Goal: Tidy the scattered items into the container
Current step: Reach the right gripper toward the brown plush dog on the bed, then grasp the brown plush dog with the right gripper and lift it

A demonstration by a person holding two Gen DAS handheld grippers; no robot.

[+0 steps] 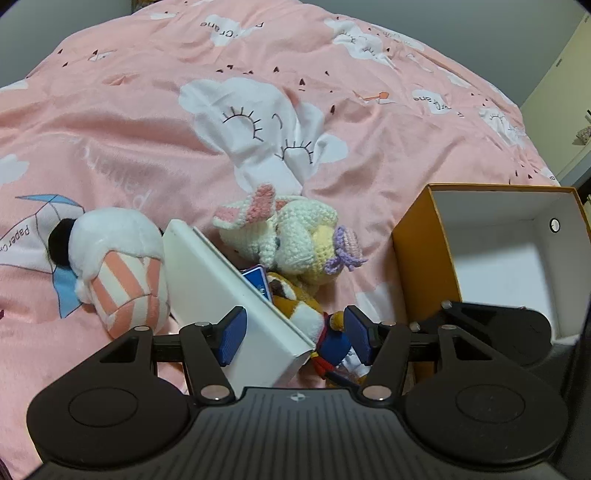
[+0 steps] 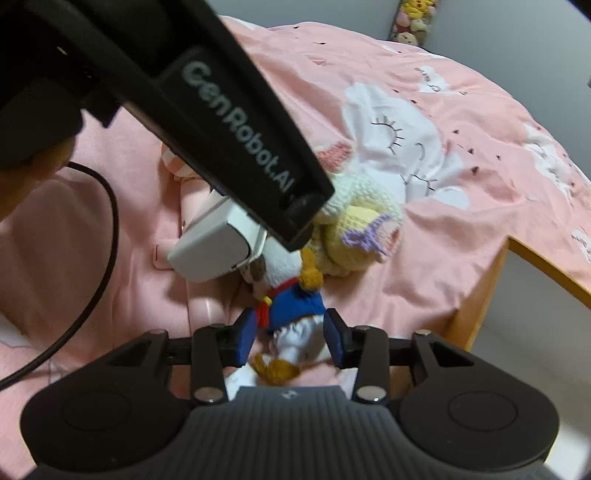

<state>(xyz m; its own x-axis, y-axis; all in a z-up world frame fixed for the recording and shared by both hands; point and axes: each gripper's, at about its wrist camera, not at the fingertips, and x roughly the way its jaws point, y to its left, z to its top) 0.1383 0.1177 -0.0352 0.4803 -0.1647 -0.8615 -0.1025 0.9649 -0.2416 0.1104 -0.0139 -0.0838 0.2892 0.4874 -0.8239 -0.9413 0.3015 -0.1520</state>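
the left claw (image 1: 293,338) gapes wide over the white box (image 1: 236,295) on the pink bed (image 1: 147,110), the right claw (image 2: 290,341) straddles the blue-dressed doll (image 2: 295,306) without clamping, and the orange container (image 1: 424,251) waits just beside.

Pink cloud-print bedspread (image 1: 155,122), grey wall (image 1: 461,22).

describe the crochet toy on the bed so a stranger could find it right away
Start at the orange box with the white inside, standing open on the pink bedcover. Just left of it lies the crochet toy, beyond the white slab. Only this toy is knitted: cream yarn, pink ears, a lilac bow.
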